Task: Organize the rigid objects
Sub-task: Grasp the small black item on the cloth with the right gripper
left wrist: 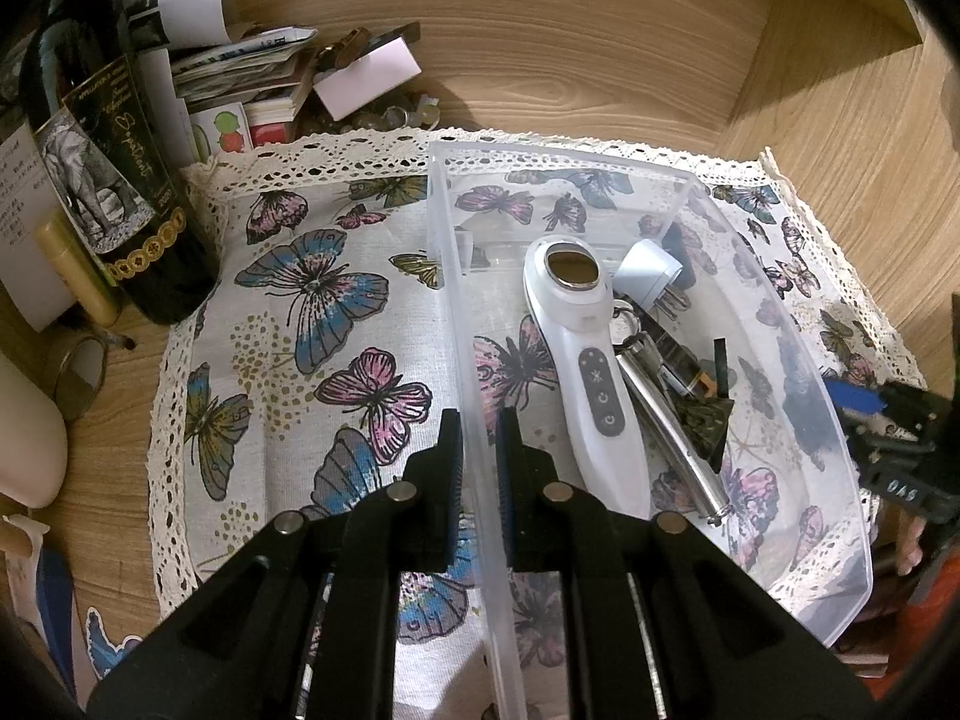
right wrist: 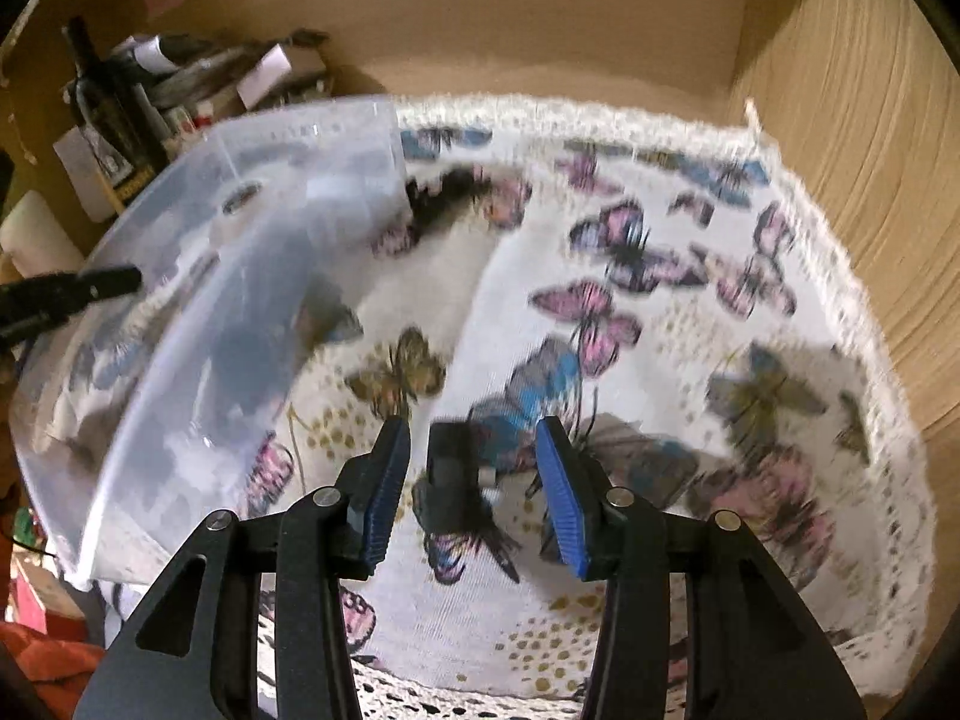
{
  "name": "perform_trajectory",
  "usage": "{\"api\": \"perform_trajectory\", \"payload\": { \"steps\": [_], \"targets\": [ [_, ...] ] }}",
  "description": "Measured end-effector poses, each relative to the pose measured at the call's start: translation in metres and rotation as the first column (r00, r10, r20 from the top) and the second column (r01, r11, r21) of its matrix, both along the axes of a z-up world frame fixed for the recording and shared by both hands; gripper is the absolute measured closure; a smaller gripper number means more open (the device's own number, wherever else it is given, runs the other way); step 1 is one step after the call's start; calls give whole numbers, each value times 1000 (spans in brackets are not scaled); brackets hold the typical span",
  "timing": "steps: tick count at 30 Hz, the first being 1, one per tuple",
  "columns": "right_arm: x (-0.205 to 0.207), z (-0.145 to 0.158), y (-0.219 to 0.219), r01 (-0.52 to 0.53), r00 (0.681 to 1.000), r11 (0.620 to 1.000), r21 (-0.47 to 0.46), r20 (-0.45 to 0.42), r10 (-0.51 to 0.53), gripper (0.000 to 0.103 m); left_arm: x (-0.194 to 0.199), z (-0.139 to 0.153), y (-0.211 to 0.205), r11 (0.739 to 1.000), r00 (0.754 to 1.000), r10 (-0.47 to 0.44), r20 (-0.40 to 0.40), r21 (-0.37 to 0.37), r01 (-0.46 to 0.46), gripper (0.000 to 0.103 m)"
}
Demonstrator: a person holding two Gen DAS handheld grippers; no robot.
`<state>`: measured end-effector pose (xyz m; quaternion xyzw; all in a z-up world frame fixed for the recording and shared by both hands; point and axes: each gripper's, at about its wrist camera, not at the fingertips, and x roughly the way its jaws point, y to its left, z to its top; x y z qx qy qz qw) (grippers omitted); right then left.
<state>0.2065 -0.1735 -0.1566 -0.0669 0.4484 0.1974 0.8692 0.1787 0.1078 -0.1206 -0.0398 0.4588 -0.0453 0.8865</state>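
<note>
A clear plastic bin (left wrist: 447, 252) stands on a butterfly-print cloth (left wrist: 312, 324). My left gripper (left wrist: 480, 456) is shut on the bin's left wall. In the bin lie a white handheld device (left wrist: 591, 372), a white plug adapter (left wrist: 648, 270), a metal tool (left wrist: 666, 426) and some small dark pieces. In the blurred right wrist view my right gripper (right wrist: 473, 438) is open just over the cloth (right wrist: 660, 360), to the right of the bin (right wrist: 270, 198). A small black object (right wrist: 450, 474) lies between its blue pads, which stand clear of it. The right gripper (left wrist: 870, 414) also shows past the bin's right wall.
A dark wine bottle (left wrist: 114, 180), a yellowish tube (left wrist: 78, 276), a tape roll (left wrist: 78, 372) and a pile of papers and boxes (left wrist: 258, 78) crowd the back left corner. Wooden panels (left wrist: 840, 120) close in the back and the right side.
</note>
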Motion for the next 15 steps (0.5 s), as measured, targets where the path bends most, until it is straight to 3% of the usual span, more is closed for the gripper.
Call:
{"api": "perform_trajectory", "payload": {
  "steps": [4,8,15],
  "targets": [
    [-4,-5,1,-3,1000,1000,5,-7,3,63,0,0,0,1000,1000,-1,0,1,1,93],
    [-8,-5,4,-1,1000,1000,-22,12,1,79,-1,0,-2,1000,1000,-3,2,6,3,93],
    [-10,5,5,1,999,1000,-11,50,0,79,-1,0,-2,1000,1000,-2,1,5,2,93]
  ]
}}
